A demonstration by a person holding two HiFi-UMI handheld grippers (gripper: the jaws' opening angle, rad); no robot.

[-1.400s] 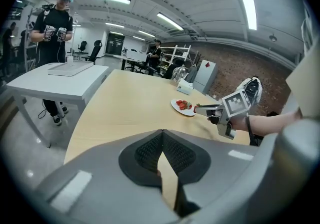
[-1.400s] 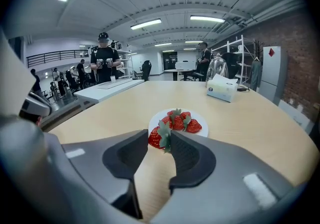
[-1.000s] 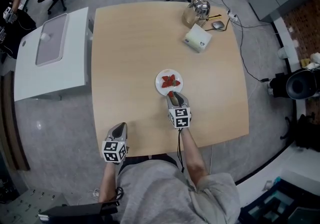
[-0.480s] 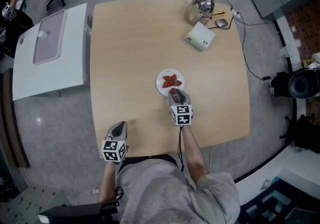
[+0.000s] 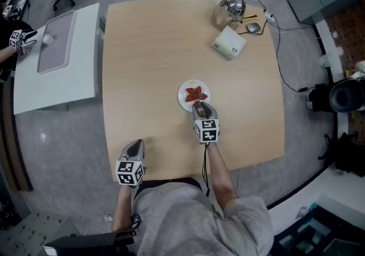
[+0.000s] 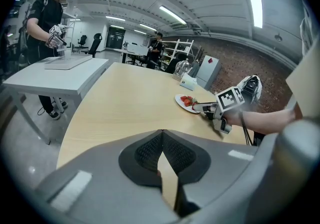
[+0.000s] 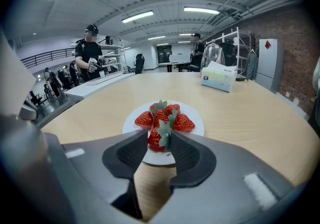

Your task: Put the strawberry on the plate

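A white plate [image 5: 184, 101] lies mid-table with several red strawberries [image 5: 195, 93] heaped on it. My right gripper [image 5: 199, 106] reaches over the plate's near rim, shut on one more strawberry [image 7: 156, 137]. In the right gripper view this berry sits leaf-up between the pads, low over the plate [image 7: 196, 119] and right in front of the heap [image 7: 165, 117]. My left gripper [image 5: 135, 145] rests at the table's near edge, well left of the plate. Its pads [image 6: 150, 150] meet at the tips with nothing between them. The left gripper view shows the plate [image 6: 181, 101] far to the right.
At the table's far right stand a white tissue box [image 5: 230, 43], a glass jug [image 5: 227, 9] and a mouse [image 5: 251, 25], with cables running off the edge. A white side table [image 5: 54, 58] stands to the left, and a person's gloved hand [image 5: 21, 40] reaches toward it.
My right gripper has edged a little toward the plate with the strawberry in it. The left gripper has stayed put. A person's hand has come into view at the left edge.
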